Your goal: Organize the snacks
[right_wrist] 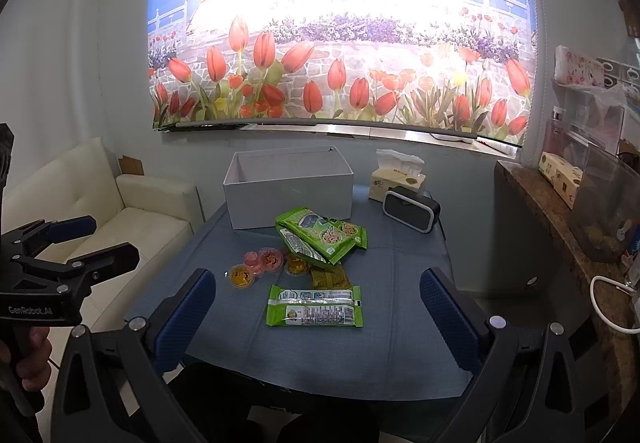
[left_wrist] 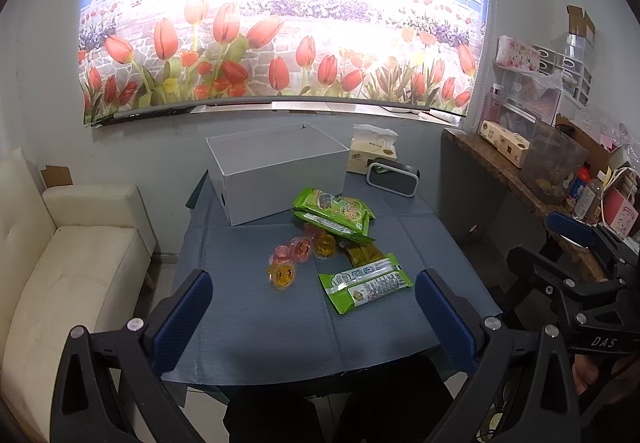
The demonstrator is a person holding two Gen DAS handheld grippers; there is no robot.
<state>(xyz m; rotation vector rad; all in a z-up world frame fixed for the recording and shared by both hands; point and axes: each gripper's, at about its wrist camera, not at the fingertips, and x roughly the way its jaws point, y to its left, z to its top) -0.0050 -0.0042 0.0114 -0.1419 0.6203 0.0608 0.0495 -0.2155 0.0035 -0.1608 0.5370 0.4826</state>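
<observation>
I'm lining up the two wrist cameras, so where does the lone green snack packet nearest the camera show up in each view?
Left wrist: green snack packet lies right of centre, tilted, near the right fingertip.
Right wrist: it lies centred, level.
Shared landmark: white box behind the snacks.

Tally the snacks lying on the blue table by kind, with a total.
Green plastic snack packets: 3, one lone, two stacked
Small round jelly cups: 4, two orange, two pink
Olive-yellow flat packets: at least 1, partly hidden
Total: at least 8, none in the white box
</observation>
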